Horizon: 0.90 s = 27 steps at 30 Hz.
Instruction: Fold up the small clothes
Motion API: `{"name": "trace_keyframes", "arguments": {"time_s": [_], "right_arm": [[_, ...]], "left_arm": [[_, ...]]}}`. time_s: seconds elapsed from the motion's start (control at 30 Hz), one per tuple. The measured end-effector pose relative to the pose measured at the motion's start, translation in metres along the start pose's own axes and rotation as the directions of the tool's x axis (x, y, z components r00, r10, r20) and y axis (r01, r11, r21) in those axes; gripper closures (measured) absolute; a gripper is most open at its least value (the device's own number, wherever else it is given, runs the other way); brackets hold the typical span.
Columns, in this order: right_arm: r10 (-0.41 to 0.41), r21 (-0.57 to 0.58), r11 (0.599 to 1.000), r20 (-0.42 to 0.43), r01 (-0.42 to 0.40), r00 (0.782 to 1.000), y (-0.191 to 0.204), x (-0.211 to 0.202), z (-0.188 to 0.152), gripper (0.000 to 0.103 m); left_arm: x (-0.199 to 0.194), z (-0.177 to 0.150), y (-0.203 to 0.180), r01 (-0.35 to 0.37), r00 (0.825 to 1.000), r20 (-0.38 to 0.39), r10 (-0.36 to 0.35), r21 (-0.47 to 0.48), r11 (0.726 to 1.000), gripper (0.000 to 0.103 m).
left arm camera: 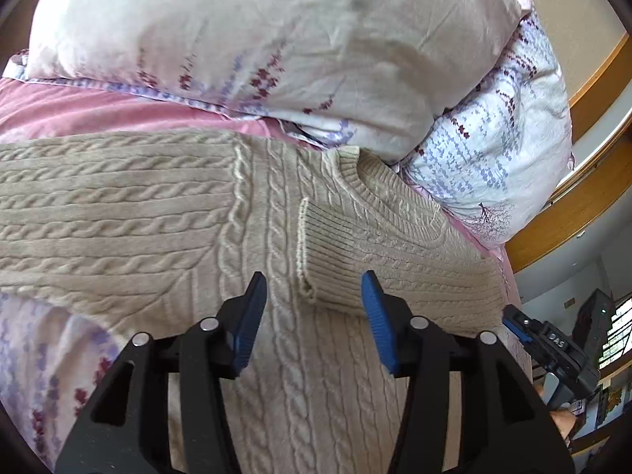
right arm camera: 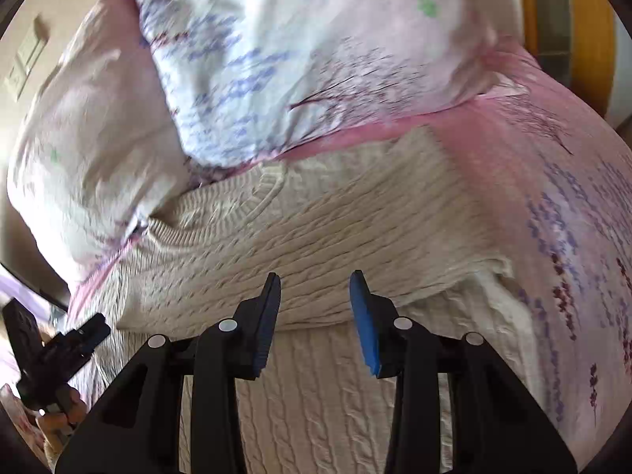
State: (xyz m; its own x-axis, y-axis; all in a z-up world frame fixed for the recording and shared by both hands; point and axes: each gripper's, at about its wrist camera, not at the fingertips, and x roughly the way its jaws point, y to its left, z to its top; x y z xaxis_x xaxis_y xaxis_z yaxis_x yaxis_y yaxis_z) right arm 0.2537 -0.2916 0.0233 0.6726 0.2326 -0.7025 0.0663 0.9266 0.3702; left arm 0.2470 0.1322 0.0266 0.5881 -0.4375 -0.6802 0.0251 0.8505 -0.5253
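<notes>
We are hovering the left hand-held gripper [left arm camera: 314, 288] and right hand-held gripper [right arm camera: 315, 290], both wide and empty, over the cable-knit sweater [left arm camera: 118, 213] on the bed [right arm camera: 553, 166], judging its folded sleeve cuff [left arm camera: 328, 260] needs squaring flat.

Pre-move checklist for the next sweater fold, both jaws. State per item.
1. Left gripper jaws open, nothing held: ok.
2. Right gripper jaws open, nothing held: ok.
3. Both sleeves folded across the sweater body, ribbed cuff lying on top ahead of the left gripper: ok.
4. Sweater flat on the pink bedsheet: mostly ok; the right-wrist view is motion-blurred.
5. Neckline clear of the pillows: not ok, it lies right against them.
6. Bottom hem located for the fold: cannot tell, it is out of view below both grippers.
</notes>
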Motion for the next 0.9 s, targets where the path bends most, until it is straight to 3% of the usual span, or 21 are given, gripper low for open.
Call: {"name": "trace_keyframes", "arguments": {"time_s": [0.1, 0.2, 0.3, 0.37, 0.47, 0.63, 0.9], "right_arm": [[-0.014, -0.128, 0.992, -0.052, 0.007, 0.999, 0.036, 0.021, -0.005, 0.065], [-0.031, -0.220, 0.975, -0.071, 0.015, 0.997, 0.066, 0.036, -0.010, 0.064], [-0.073, -0.288, 0.956, -0.070, 0.050, 0.995, 0.083, 0.048, -0.014, 0.057], [-0.108, -0.317, 0.946, -0.093, 0.074, 0.990, 0.086, 0.059, -0.019, 0.056], [-0.146, -0.371, 0.922, -0.054, 0.116, 0.988, 0.092, 0.058, -0.026, 0.055], [-0.081, -0.285, 0.957, -0.106, 0.047, 0.991, 0.078, 0.050, -0.018, 0.054], [-0.062, -0.270, 0.962, -0.118, 0.028, 0.991, 0.076, 0.044, -0.018, 0.052]], "left_arm": [[-0.040, -0.004, 0.027, 0.001, 0.999, 0.050, 0.001, -0.044, 0.999, 0.048], [-0.079, -0.007, 0.060, -0.039, 0.993, 0.106, 0.050, -0.109, 0.993, 0.048], [-0.108, -0.008, 0.099, -0.077, 0.984, 0.140, 0.108, -0.214, 0.974, 0.048], [-0.119, -0.011, 0.122, -0.106, 0.976, 0.155, 0.155, -0.287, 0.952, 0.048], [-0.128, -0.015, 0.154, -0.115, 0.971, 0.149, 0.188, -0.399, 0.910, 0.049], [-0.128, -0.018, 0.187, -0.072, 0.970, 0.156, 0.186, -0.544, 0.836, 0.051], [-0.127, -0.014, 0.214, 0.015, 0.955, 0.230, 0.185, -0.664, 0.748, 0.060]]}}
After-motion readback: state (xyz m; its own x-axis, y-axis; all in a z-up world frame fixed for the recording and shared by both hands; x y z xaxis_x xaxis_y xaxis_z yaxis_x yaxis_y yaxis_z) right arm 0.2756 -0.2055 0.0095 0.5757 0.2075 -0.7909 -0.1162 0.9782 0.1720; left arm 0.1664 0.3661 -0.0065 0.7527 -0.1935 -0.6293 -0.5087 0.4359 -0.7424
